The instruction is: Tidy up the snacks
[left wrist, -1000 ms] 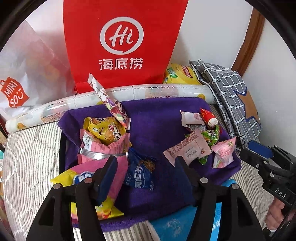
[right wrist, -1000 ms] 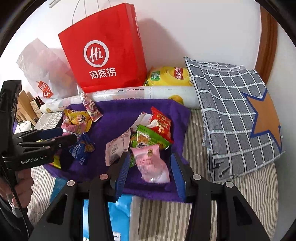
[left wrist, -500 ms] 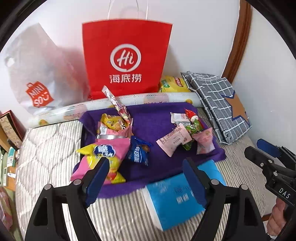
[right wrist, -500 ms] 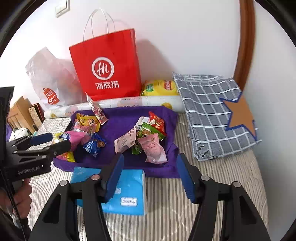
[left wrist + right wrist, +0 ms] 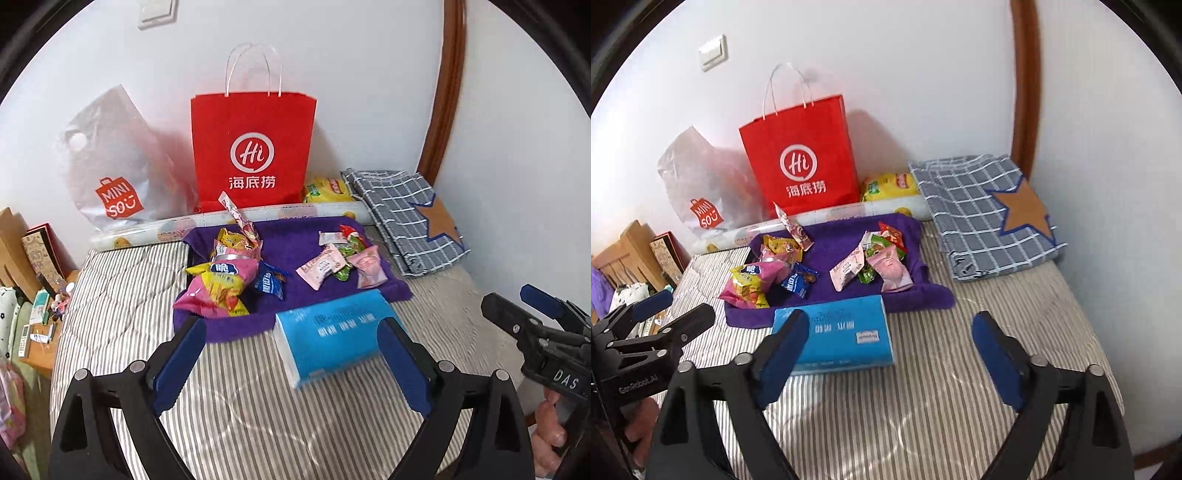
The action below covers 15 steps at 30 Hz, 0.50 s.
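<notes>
Left hand-held gripper point(image 5: 291, 360): jaws spread wide with nothing between the blue pads; they have just been opening. It hangs above the striped bed, with the tissue pack seen between its fingers but lying on the bed beyond them.
Right hand-held gripper point(image 5: 890, 360): jaws wide apart and empty, also just opened further; it hangs over the striped mattress point(image 5: 923, 387), near the pack's right end.
Snacks, left group: a pink and yellow crinkled chip bag point(image 5: 216, 284), a small dark blue packet point(image 5: 271, 284) just beside it, and a yellow wrapper point(image 5: 231, 240) behind, all on the purple towel point(image 5: 291, 243).
Snacks, right group: a pale pink flat sachet point(image 5: 323, 266), a pink pouch point(image 5: 369, 266), and green and red wrappers point(image 5: 347, 247) touching one another near the towel's right edge.
Tissue pack: a light blue soft rectangular pack point(image 5: 332, 336) lies on the bed just in front of the towel, overlapping its front edge.
Background: a red paper carrier bag with white handles point(image 5: 253, 147) stands against the wall, a translucent plastic shopping bag point(image 5: 110, 166) to its left, a yellow packet point(image 5: 327, 188) to its right, and a grey checked folded cloth with a brown star point(image 5: 410, 214) further right.
</notes>
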Available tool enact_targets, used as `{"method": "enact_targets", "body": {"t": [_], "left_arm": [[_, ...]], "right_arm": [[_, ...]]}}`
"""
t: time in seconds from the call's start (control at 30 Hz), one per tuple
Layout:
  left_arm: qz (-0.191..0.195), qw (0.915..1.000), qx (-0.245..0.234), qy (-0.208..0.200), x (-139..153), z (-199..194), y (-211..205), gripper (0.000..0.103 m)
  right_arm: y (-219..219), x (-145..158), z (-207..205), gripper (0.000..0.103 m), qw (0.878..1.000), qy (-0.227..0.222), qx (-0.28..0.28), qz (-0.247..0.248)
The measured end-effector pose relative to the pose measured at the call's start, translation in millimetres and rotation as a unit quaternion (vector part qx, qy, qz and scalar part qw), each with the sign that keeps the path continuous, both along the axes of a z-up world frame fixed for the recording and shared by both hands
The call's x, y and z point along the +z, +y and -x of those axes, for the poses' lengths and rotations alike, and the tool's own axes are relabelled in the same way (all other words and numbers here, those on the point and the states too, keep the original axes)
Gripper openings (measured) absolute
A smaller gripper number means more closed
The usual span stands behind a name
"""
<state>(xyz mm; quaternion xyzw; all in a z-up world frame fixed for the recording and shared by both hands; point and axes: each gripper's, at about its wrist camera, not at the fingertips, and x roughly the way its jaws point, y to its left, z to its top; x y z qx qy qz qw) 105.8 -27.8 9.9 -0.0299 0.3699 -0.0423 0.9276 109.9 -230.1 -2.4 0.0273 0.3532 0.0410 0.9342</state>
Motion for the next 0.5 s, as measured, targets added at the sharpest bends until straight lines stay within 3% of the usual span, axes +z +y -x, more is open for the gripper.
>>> {"method": "enact_targets", "body": {"t": [0.2, 0.5], "left_arm": [[0.003, 0.9998, 0.007, -0.019, 7.7, 40.1, -5.0, 0.097], [-0.008, 0.9991, 0.007, -0.042, 15.4, 89.7, -15.4, 0.098]], "right_arm": [[-7.7, 5.4, 40.2, 0.102, 1.000, -0.014, -0.010, 0.003], [-8.8, 7.4, 89.3, 0.103, 0.999, -0.026, -0.012, 0.024]]}}
